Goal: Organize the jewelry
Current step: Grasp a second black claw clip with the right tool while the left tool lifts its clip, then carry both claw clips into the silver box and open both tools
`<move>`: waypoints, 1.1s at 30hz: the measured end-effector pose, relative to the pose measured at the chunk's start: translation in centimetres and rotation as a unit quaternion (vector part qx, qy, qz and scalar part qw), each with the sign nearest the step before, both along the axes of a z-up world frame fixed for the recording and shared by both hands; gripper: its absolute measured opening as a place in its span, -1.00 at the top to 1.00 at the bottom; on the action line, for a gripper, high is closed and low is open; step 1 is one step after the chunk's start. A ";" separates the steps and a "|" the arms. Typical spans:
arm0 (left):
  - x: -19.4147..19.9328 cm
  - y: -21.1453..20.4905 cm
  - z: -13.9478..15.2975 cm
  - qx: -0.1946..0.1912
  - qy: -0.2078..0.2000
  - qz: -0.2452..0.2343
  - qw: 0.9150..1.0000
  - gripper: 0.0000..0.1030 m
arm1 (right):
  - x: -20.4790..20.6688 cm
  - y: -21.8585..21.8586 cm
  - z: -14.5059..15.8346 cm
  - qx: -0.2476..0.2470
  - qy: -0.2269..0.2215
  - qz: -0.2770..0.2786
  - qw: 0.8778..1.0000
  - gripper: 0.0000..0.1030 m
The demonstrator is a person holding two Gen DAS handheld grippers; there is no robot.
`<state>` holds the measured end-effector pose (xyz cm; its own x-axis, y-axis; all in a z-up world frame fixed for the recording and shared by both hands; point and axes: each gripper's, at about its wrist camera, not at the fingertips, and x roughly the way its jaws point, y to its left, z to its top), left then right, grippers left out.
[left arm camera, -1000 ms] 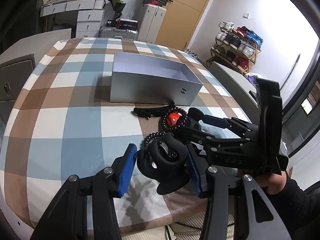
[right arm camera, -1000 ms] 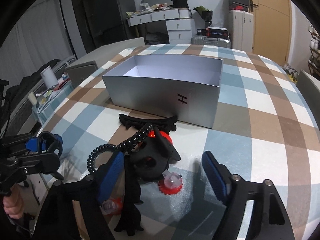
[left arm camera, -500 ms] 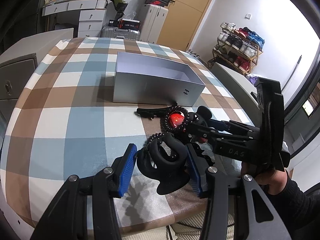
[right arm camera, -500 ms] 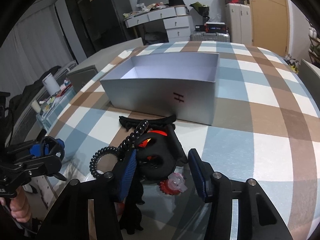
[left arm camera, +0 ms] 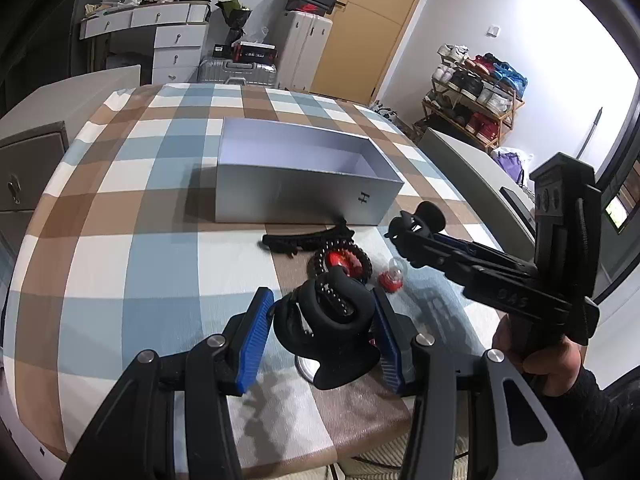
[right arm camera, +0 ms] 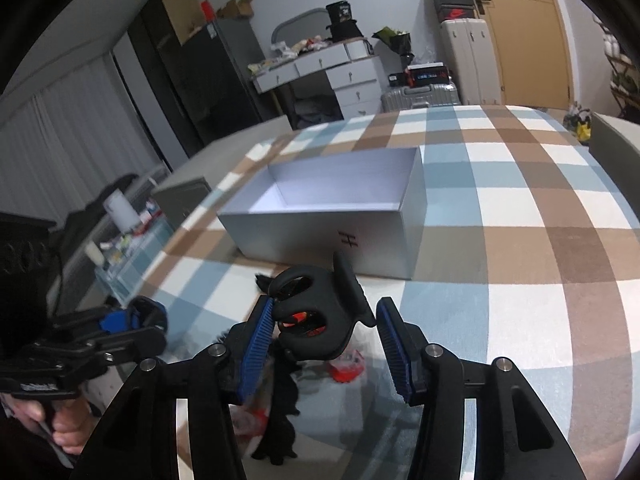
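Here, through my left wrist camera, my left gripper (left arm camera: 320,334) pinches one black claw hair clip (left arm camera: 326,332) between its two blue pads, low over the checked tablecloth (left arm camera: 120,240). A black spiral hair tie (left arm camera: 334,294) threads through that clip. Beyond it on the cloth lie one long black hair clip (left arm camera: 306,240), one red disc inside a black coil (left arm camera: 340,261), and one small red-based clear cap (left arm camera: 394,276). One open silver box (left arm camera: 300,184) stands farther back, its inside bare. To the right, my right gripper (left arm camera: 416,224) is raised above the cloth, carrying a second black claw clip (left arm camera: 430,212) at its tip.

Through my right wrist camera, the right gripper's two blue pads (right arm camera: 256,344) are closed on that claw clip (right arm camera: 320,316); the left pad presses it, while I cannot tell whether the right pad touches. The clip hangs clear of the table, in front of the silver box (right arm camera: 332,216). Below it, blurred, I count one red item (right arm camera: 346,372) and one long black clip (right arm camera: 280,420). My left gripper (right arm camera: 132,320) sits at the left edge.
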<state>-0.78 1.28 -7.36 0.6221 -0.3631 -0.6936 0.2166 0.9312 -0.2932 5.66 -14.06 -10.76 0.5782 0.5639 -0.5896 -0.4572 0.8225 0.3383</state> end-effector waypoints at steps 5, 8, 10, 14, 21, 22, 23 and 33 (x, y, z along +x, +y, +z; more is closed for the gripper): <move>1.0 0.3 1.0 0.005 -0.014 0.006 1.000 0.17 | 0.0 0.0 1.2 0.025 -0.014 0.011 1.000 0.01; 2.1 0.4 1.9 0.009 -0.029 0.012 0.999 0.17 | 0.3 0.3 2.1 0.031 -0.023 0.018 0.999 0.01; 3.2 0.7 2.4 0.003 -0.038 0.018 0.999 0.17 | 0.8 0.5 2.7 0.036 -0.028 0.025 0.999 0.01; 5.4 0.9 3.3 0.001 -0.054 0.025 0.998 0.17 | 2.2 1.0 3.8 0.042 -0.043 0.037 0.998 0.01; 8.8 0.9 3.9 -0.008 -0.061 0.022 0.998 0.17 | 5.4 1.7 5.2 0.034 -0.066 0.043 0.996 0.01; 9.2 0.8 4.0 -0.008 -0.062 0.020 0.998 0.17 | 5.8 1.8 5.3 0.034 -0.069 0.043 0.996 0.01; 9.7 0.6 3.9 -0.007 -0.061 0.018 0.998 0.17 | 6.2 1.8 5.3 0.033 -0.070 0.043 0.996 0.01; 13.1 0.1 2.9 -0.028 -0.030 0.006 0.999 0.17 | 9.5 3.1 4.5 -0.002 -0.065 0.050 0.997 0.01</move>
